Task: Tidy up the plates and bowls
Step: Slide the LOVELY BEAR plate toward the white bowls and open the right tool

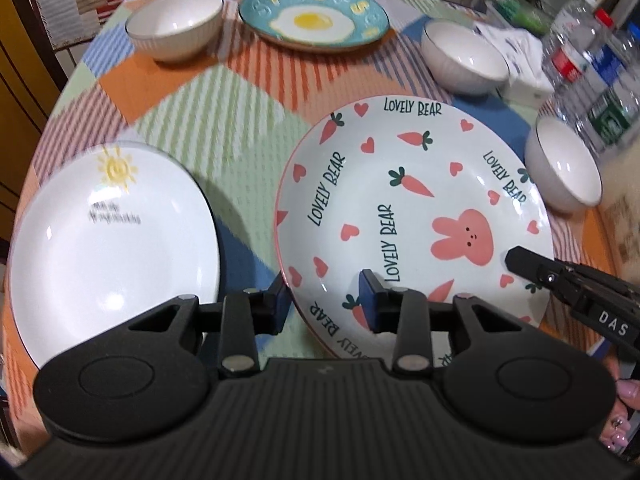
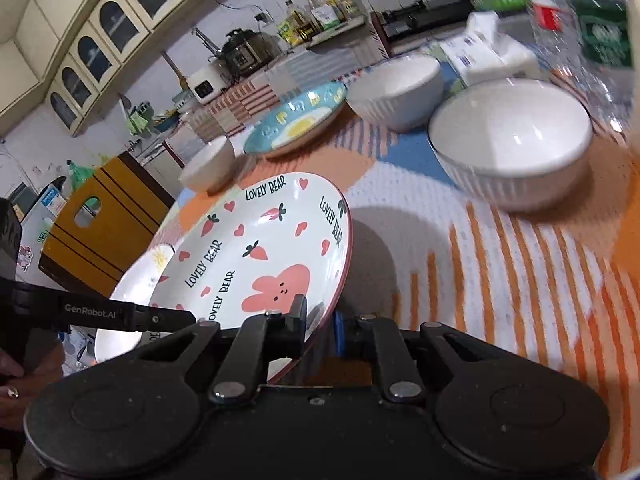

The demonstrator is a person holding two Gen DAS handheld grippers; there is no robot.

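The "Lovely Bear" plate with a pink rabbit and carrots is held off the cloth, tilted; it also shows in the right wrist view. My left gripper has its jaws around the plate's near-left rim. My right gripper is shut on the plate's right rim; its finger shows in the left wrist view. A white sun plate lies at the left. A blue egg plate lies at the back. Three white bowls stand around: back left, back right, right.
A patchwork striped cloth covers the table. Water bottles and a tissue pack stand at the right edge. A yellow wooden chair stands beyond the table's left side. A kitchen counter with appliances lies behind.
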